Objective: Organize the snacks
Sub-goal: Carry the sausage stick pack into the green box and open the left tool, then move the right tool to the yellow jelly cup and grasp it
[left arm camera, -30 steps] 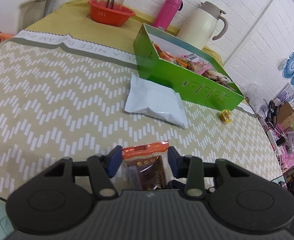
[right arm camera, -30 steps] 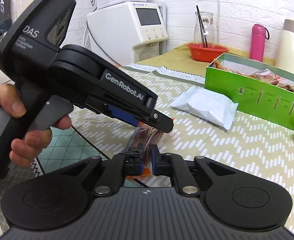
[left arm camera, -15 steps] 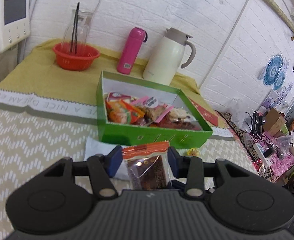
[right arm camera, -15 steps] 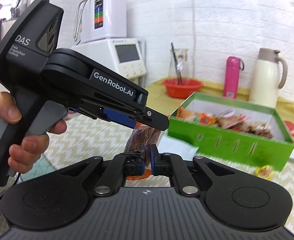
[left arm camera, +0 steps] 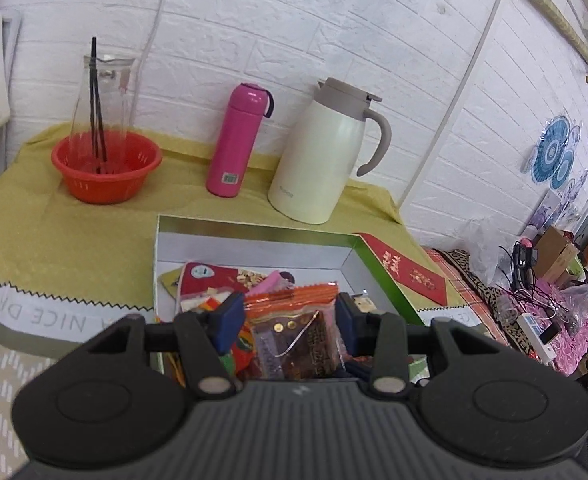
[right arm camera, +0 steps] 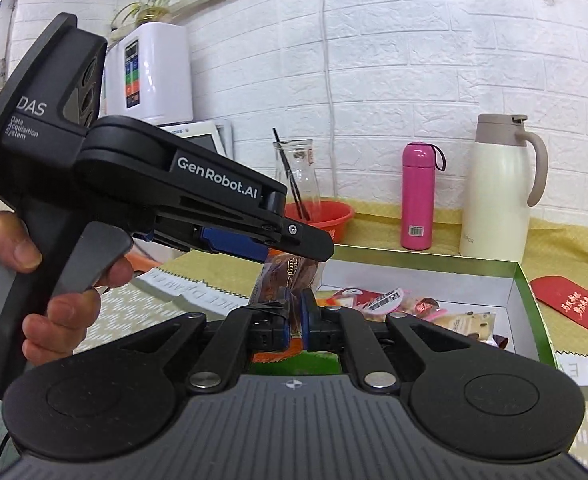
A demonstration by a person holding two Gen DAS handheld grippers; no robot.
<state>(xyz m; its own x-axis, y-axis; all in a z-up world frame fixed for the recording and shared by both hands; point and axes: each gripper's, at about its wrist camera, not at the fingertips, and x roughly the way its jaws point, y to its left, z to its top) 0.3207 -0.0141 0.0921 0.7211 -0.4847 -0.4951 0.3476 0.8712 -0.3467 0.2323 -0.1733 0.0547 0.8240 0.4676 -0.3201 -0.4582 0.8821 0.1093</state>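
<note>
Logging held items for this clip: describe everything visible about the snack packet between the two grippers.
The snack packet is a clear, glossy pouch with an orange crimped top seal and brown contents. It hangs above the open green box, touching nothing else. The left gripper clamps its sides; the right gripper pinches its lower end.

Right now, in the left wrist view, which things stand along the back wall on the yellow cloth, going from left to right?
Red plastic basket holding a clear glass carafe → pink insulated bottle → cream thermal jug with a beige handle.
</note>
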